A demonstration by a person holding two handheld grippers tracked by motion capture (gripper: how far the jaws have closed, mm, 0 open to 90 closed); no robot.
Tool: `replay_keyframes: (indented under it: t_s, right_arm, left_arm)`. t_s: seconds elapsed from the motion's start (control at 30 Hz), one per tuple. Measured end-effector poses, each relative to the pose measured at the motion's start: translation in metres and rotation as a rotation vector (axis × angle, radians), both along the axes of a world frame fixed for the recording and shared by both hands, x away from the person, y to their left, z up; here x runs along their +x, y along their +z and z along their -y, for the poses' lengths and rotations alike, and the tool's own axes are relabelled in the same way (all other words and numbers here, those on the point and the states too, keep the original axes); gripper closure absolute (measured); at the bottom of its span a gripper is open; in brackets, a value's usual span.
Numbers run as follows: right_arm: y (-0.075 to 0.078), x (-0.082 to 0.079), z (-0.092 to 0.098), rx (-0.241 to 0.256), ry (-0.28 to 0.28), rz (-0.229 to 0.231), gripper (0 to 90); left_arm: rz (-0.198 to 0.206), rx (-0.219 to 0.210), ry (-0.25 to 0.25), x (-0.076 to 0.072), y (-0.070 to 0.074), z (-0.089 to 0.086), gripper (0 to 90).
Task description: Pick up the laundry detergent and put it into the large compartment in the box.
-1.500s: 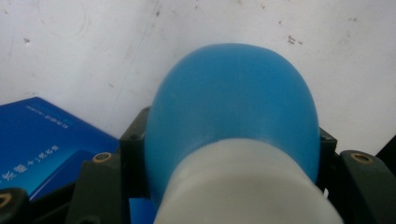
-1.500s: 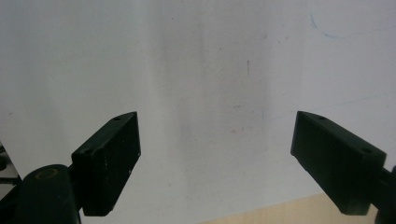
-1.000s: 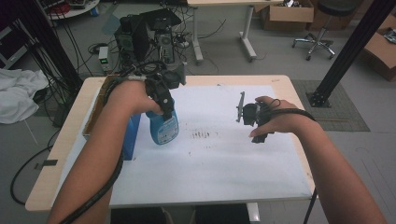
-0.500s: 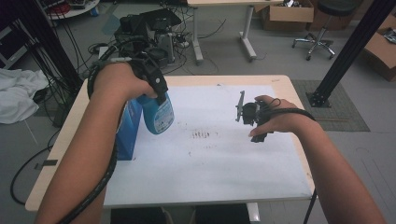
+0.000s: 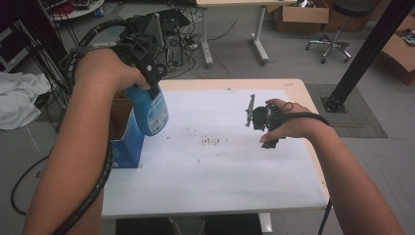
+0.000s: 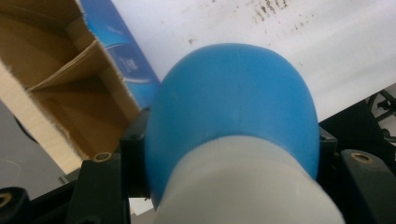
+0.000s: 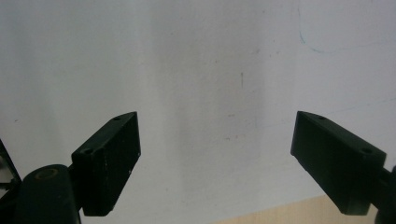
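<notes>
white sheet point(image 5: 235, 161); blue bottle point(image 5: 150, 110) clamped between left jaws; right jaws apart

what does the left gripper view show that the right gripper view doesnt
Left gripper view: a blue plastic bottle with a pale lower part, clamped between the left gripper's jaws, above an open blue cardboard box with brown dividers inside, plus a patch of dark specks on the sheet.

Right gripper view: the right gripper with its jaws wide apart and nothing between them, a faint blue pen line, and a strip of tan wooden table edge.

Both: the white sheet covering the table.
</notes>
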State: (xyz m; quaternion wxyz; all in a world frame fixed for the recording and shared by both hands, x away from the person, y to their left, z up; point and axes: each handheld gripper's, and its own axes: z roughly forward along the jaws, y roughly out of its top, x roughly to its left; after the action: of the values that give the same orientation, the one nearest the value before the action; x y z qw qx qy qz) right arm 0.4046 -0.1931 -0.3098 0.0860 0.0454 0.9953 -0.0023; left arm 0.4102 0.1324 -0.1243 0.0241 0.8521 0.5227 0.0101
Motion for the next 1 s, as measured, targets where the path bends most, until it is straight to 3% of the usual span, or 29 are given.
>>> replay_keyframes:
  t_s: [0.2,0.5,0.7,0.83,1.0]
  right_arm:
    - [-0.001,0.000,-0.002,-0.001,0.007,-0.002,16.0]
    - [-0.001,0.000,-0.006,-0.003,0.016,0.000,16.0]
    - [-0.002,0.000,-0.006,0.001,0.019,-0.001,16.0]
    - [-0.002,0.000,-0.008,-0.001,0.022,0.002,15.9]
    - [-0.003,0.000,-0.010,0.001,0.030,0.002,15.9]
  left_arm:
    - [0.001,-0.014,0.067,-0.003,0.015,-0.019,38.4]
    - [0.014,0.011,0.173,-0.005,0.028,-0.048,38.4]
    - [0.012,0.020,0.216,-0.005,0.030,-0.062,38.4]
    - [0.004,-0.008,0.251,-0.003,0.029,-0.074,38.4]
    - [0.004,0.009,0.283,-0.001,0.027,-0.085,38.4]
